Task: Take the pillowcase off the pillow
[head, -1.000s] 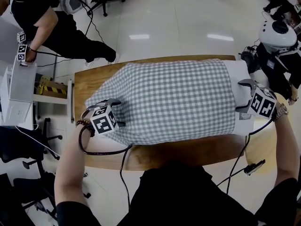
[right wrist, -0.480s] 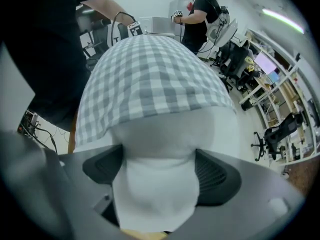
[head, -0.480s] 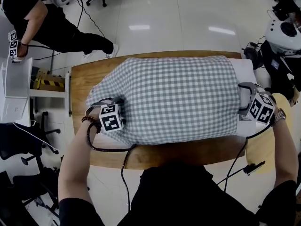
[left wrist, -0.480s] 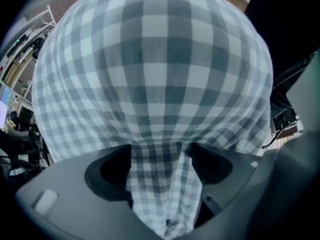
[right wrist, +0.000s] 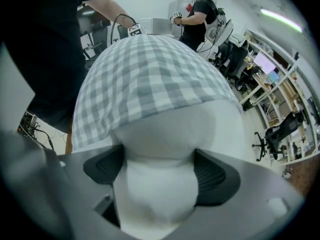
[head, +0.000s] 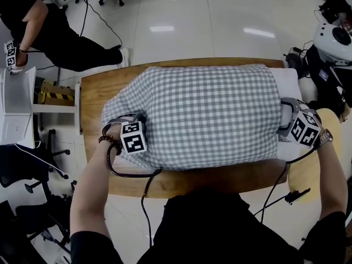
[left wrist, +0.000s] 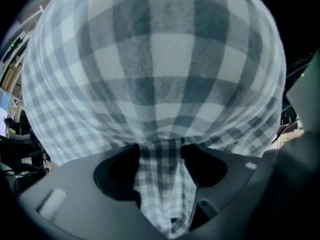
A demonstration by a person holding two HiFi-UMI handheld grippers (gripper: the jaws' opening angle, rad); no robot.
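Status check: the gingham pillowcase point(head: 203, 114) covers nearly all of the pillow point(head: 287, 84), and both lie flat across the wooden surface point(head: 93, 92). Only a narrow white strip of pillow shows past the case's open edge at the person's right end. The left tongs point(head: 127, 121) point down onto the closed left end of the case. Their jaws have just been closing, and in the left gripper view we see a gathered fold of checked cloth nipped between the pads. The right tongs point(head: 285, 119) are clamped on the bare pillow end, and in the right gripper view the white stuffing bulges and dents between the two pads. We judge the task to be at its start: both grips look set, one on cloth and one on filling, but no stripping is done. What remains is the whole draw, sliding the case leftward off the pillow while the right end is held back.
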